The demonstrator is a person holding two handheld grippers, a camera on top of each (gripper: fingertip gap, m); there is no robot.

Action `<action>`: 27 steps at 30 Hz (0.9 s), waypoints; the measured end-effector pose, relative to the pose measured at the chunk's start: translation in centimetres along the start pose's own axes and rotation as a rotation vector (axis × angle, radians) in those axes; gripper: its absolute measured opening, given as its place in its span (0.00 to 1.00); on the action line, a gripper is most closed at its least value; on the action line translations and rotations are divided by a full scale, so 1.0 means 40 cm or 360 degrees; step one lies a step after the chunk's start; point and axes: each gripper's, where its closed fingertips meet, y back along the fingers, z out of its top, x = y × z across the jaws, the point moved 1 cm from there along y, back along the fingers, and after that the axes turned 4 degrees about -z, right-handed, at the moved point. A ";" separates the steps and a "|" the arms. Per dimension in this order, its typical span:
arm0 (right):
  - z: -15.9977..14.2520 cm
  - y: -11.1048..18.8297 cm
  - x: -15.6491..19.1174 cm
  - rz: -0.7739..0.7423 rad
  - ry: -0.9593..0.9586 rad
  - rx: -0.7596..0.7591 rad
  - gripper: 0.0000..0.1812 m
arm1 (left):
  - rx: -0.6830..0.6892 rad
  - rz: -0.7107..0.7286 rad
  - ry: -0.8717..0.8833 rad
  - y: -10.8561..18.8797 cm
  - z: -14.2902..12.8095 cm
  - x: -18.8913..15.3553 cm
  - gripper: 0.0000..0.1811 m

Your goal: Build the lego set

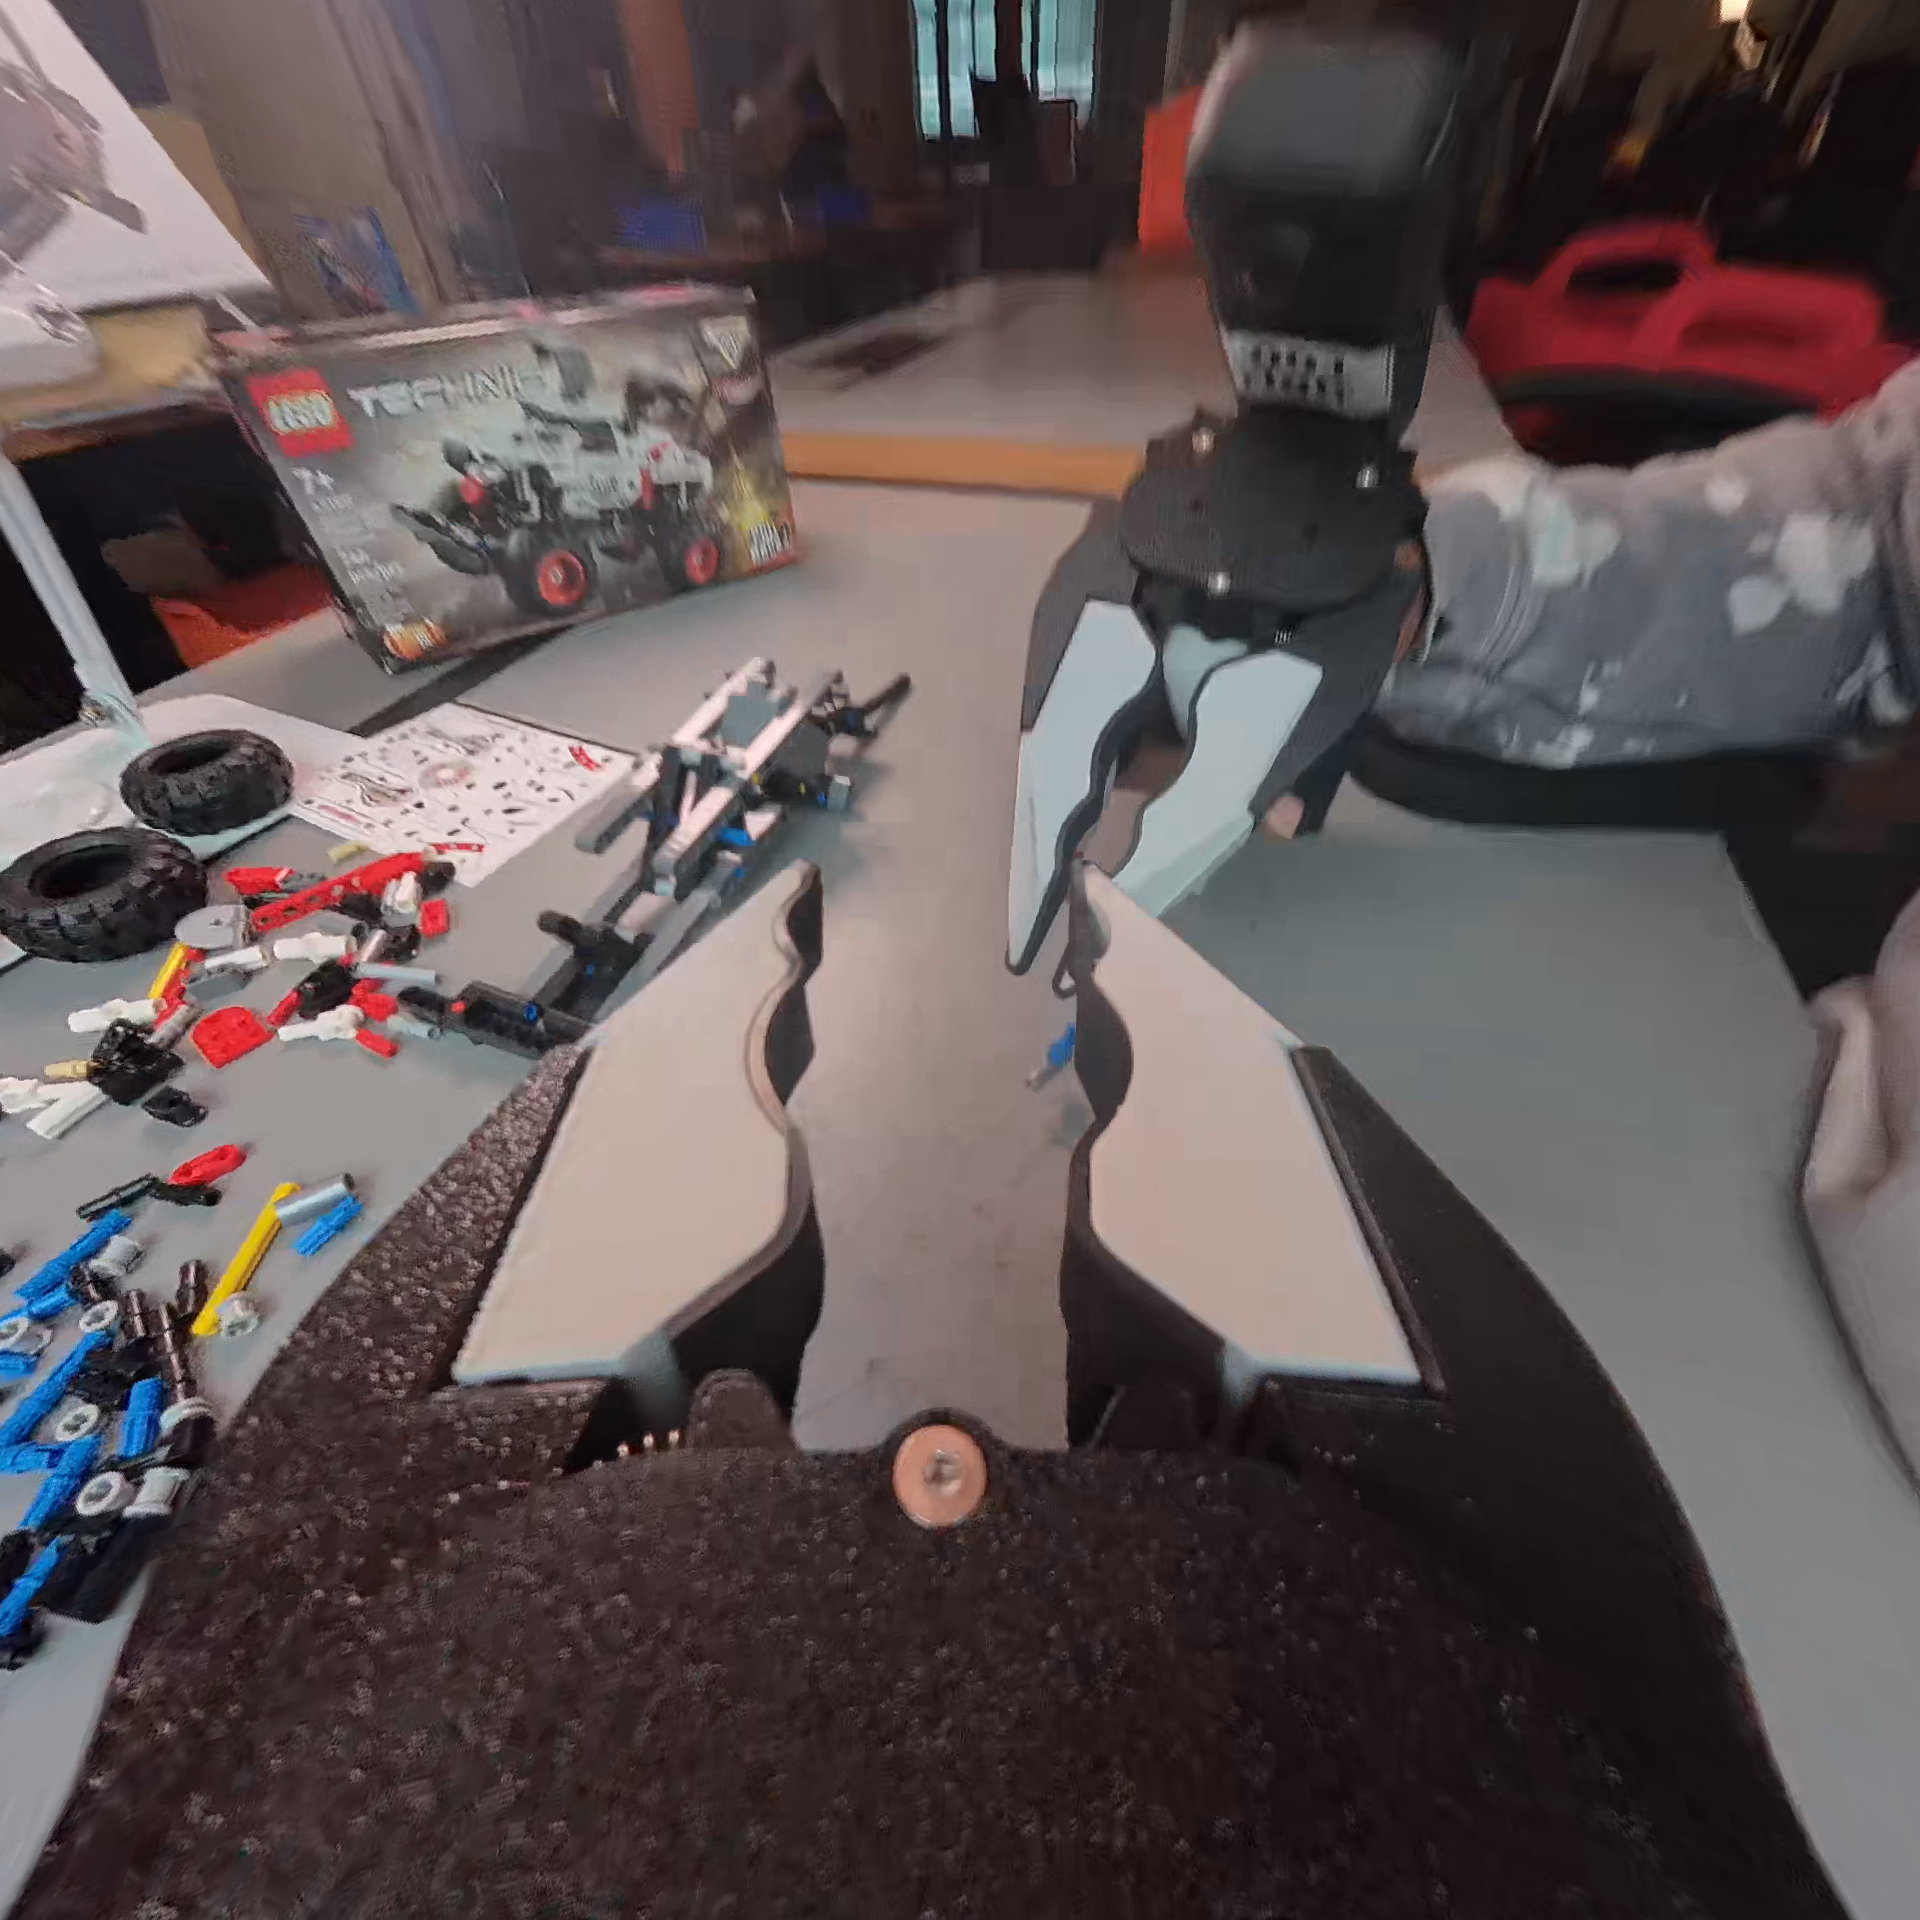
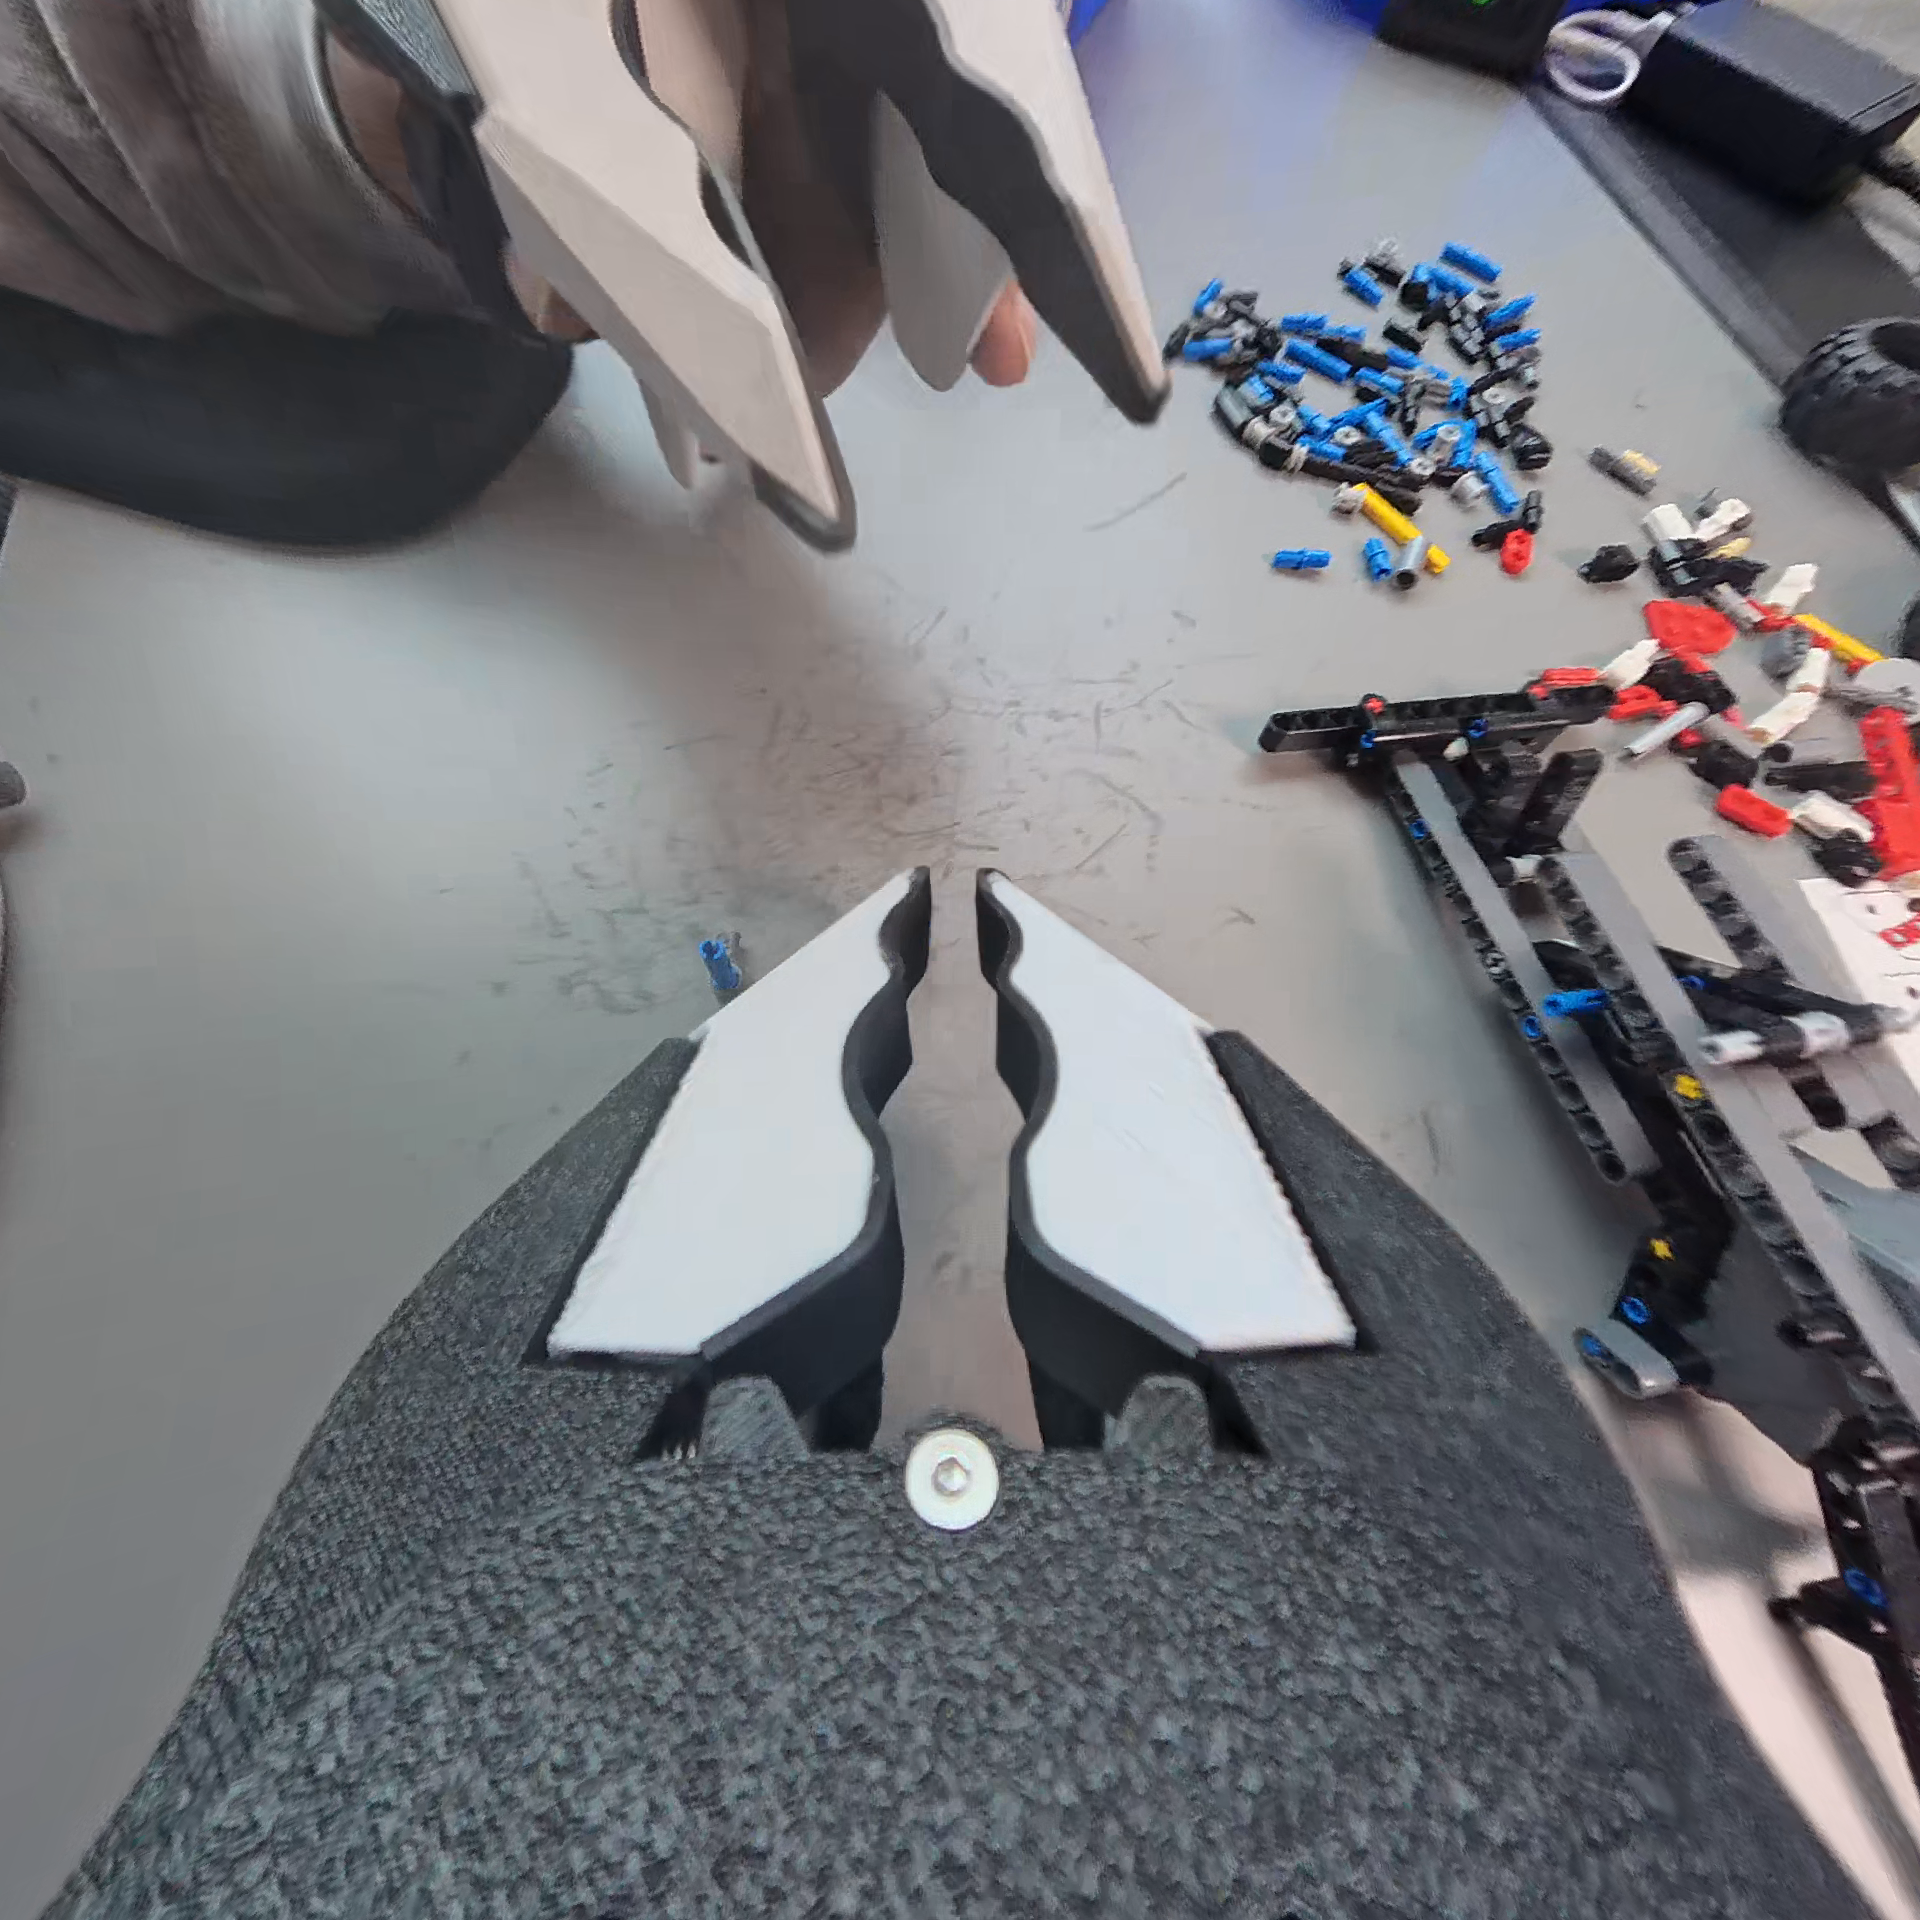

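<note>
Spreading across both views, the scuffed grey table top carries everything else. Standing at its far edge in the left wrist view is the printed cardboard set box with a picture of a white monster truck on it. Just in front of the box lies the half-built chassis of black and grey beams, flat on the table; the right wrist view shows the same chassis along its right side.

Hanging above bare table, the left gripper has its grey, black-edged fingers set wide apart, with nothing between them. The right gripper hovers over the scratched centre of the table with its tips drawn almost together, a thin slit left between them, and no piece is caught there. Each gripper also shows in the other's view, held by a hand in a mottled grey sleeve.

Two black knobbly rubber tyres sit at the left, beside a white sticker sheet. Loose red, white and black pieces lie near the chassis, and a pile of blue and black pins lies farther along. One small blue pin lies alone, just beside the right gripper's left finger.
</note>
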 end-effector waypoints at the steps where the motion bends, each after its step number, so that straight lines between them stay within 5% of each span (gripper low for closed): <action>1: 0.010 0.007 -0.012 -0.0021 -0.0025 -0.0051 0.05 | -0.0121 0.0014 0.0061 0.016 0.027 0.009 0.29; 6: 0.050 0.035 -0.069 -0.0143 -0.0129 -0.0293 0.09 | -0.0512 0.0180 0.0234 0.084 0.107 0.075 0.51; 8: 0.057 0.042 -0.082 -0.0172 -0.0138 -0.0352 0.09 | -0.0578 0.0271 0.0257 0.105 0.121 0.102 0.53; 16: 0.052 0.042 -0.086 -0.0124 -0.0160 -0.0398 0.11 | -0.0472 0.0458 0.0289 0.139 0.070 0.158 0.01; 22: 0.051 0.042 -0.100 -0.0153 -0.0217 -0.0451 0.12 | -0.0400 0.0406 0.0305 0.128 0.050 0.158 0.01; 27: 0.061 0.052 -0.108 -0.0169 -0.0223 -0.0522 0.13 | -0.0467 0.0385 0.0247 0.126 0.064 0.150 0.25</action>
